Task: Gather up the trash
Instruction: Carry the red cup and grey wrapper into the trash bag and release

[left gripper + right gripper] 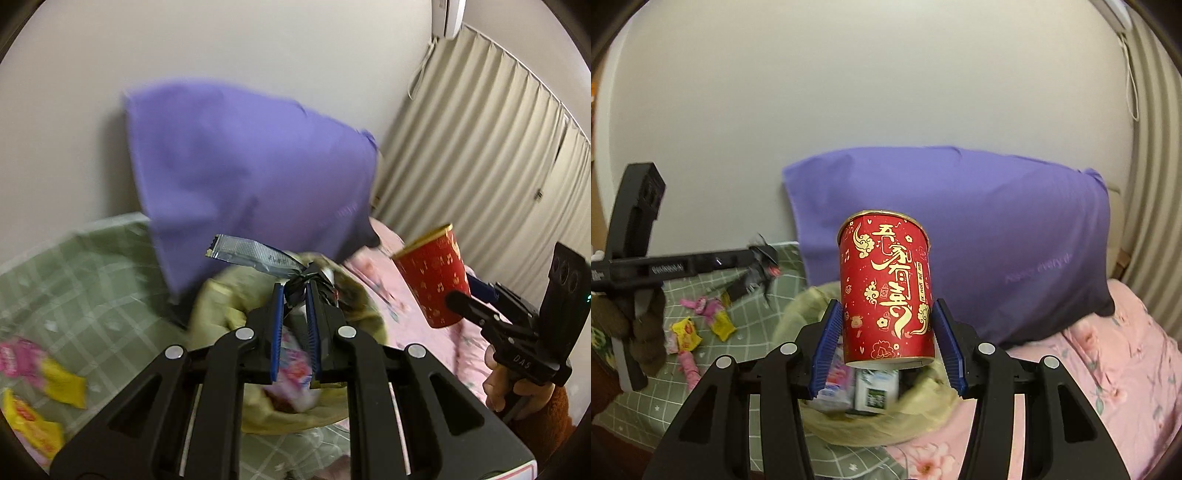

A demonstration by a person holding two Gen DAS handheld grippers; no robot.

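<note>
The right gripper (888,332) clamps a red cup (886,288) with gold Chinese lettering, above the yellowish trash bag (871,428). The left gripper (295,295), jaws narrow, pinches a silver wrapper (251,254) over that bag. Only the left view shows "DAS" on the right tool.

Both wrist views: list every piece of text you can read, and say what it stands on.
"DAS": right gripper body.
"五家有喜", gold: red cup.
Cup's side strip: too small.
Purple pillow: faint, unreadable.
Silver wrapper and left gripper label: blurred.
</note>
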